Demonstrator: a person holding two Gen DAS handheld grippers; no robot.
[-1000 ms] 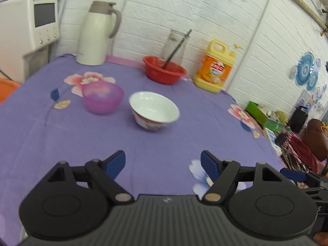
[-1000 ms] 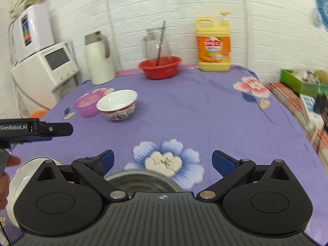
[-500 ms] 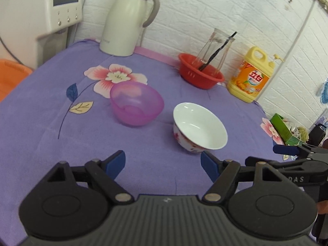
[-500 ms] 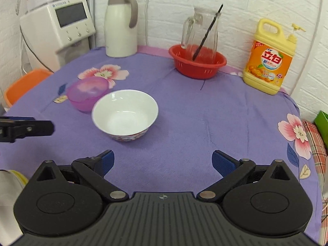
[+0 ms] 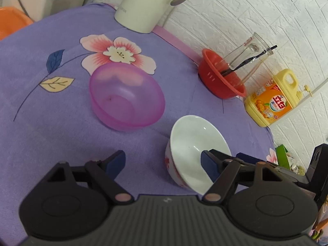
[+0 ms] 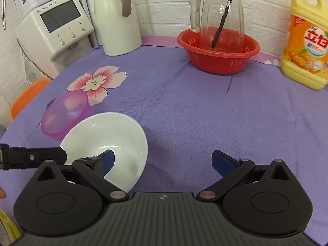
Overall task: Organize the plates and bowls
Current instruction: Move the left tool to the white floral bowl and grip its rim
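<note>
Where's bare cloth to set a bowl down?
Free: the wide stretch between the white bowl, red basket and detergent jug. Crowded: left side, where the purple bowl nearly touches the white one.

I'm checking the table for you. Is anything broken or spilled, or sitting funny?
Nothing looks broken or spilled. The white bowl and purple bowl both sit upright on the purple cloth. One small oddity: a glass pitcher with a dark stick in it stands inside the red basket.
</note>
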